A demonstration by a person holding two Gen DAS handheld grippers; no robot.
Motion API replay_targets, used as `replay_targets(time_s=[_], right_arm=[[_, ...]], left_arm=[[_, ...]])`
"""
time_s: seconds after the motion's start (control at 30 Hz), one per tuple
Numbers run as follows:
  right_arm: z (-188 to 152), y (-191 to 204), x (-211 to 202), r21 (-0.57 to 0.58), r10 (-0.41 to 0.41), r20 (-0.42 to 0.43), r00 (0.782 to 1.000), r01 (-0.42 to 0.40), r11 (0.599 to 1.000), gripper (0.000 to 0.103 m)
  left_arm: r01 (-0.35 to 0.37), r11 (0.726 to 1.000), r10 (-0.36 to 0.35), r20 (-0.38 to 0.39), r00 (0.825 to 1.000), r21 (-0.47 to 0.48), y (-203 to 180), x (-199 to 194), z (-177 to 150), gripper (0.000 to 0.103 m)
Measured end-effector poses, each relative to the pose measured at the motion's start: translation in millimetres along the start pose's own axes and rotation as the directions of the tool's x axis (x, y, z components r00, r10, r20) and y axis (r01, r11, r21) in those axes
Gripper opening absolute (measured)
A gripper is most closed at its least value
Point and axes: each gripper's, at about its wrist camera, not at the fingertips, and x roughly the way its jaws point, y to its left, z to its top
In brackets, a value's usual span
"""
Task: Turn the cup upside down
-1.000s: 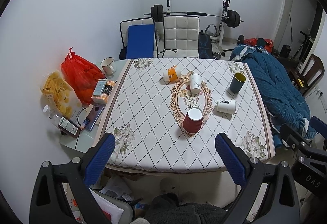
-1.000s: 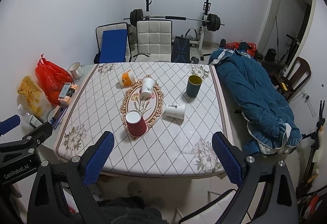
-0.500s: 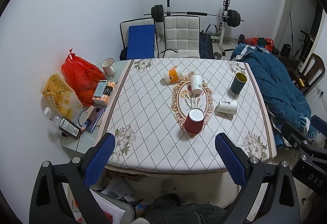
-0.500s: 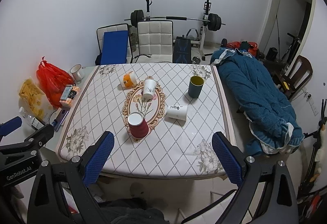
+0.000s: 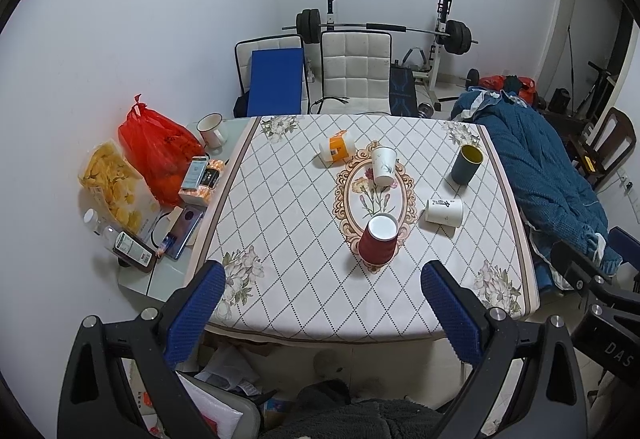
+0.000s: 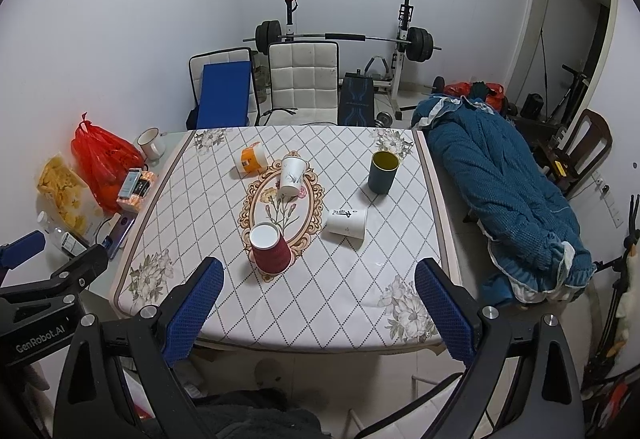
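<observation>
A red paper cup (image 5: pixel 378 240) (image 6: pixel 270 247) stands upside down near the table's front, white base up. A white floral cup (image 5: pixel 383 166) (image 6: pixel 292 175) stands upside down behind it. A white cup with black writing (image 5: pixel 443 212) (image 6: pixel 346 223) lies on its side. An orange-and-white cup (image 5: pixel 337 146) (image 6: pixel 252 157) lies on its side. A dark blue cup (image 5: pixel 466 164) (image 6: pixel 383 172) stands upright, mouth up. My left gripper (image 5: pixel 320 301) and right gripper (image 6: pixel 316 297) are both open and empty, held high before the table's front edge.
The table (image 5: pixel 288 239) has a diamond-patterned cloth. On its left sit a red bag (image 5: pixel 160 151), a bag of chips (image 5: pixel 116 191), a mug (image 5: pixel 212 129), bottles and a phone. A blue quilt (image 6: pixel 508 195) lies on the right. Chairs (image 6: pixel 304 83) and a barbell rack stand behind.
Both grippers have drawn back and up from the table, so the table looks smaller and farther. The cups have not moved.
</observation>
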Motion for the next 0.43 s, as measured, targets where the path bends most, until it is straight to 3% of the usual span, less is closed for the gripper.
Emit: replay_targets(time_s=[0.43], right_arm=[[5.1, -0.4, 2.5, 0.003, 0.007, -0.004, 1.0, -0.007, 1.0, 0.099]], left_arm=[[-0.004, 1.0, 0.004, 0.0, 1.0, 0.002, -3.1, 1.8, -1.0, 0.1]])
